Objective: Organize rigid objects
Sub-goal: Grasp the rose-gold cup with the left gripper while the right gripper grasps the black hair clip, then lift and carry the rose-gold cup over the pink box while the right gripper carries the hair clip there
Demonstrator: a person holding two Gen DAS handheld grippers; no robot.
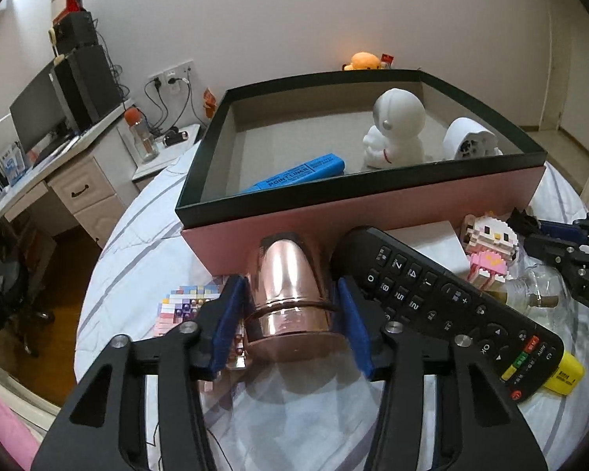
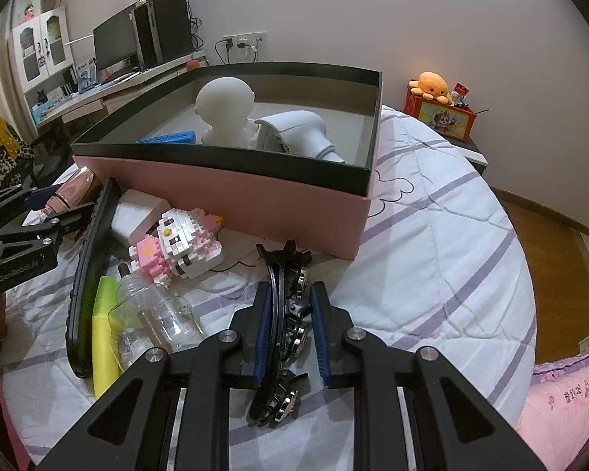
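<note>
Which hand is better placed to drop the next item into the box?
Right. The right gripper is shut on the black clip, ready to lift. The left gripper brackets the rose-gold cup against the box.

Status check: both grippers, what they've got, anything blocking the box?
Left gripper around the copper cup, pads at its sides. Right gripper shut on the wristwatch. Pink box open, remote crowding the cup.

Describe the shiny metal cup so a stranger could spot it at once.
Find the big pink box with the black rim on the striped bedspread. Against its near wall lies a rose-gold metal cup on its side, left of the black remote control. It is the only mirror-shiny thing there.
</note>
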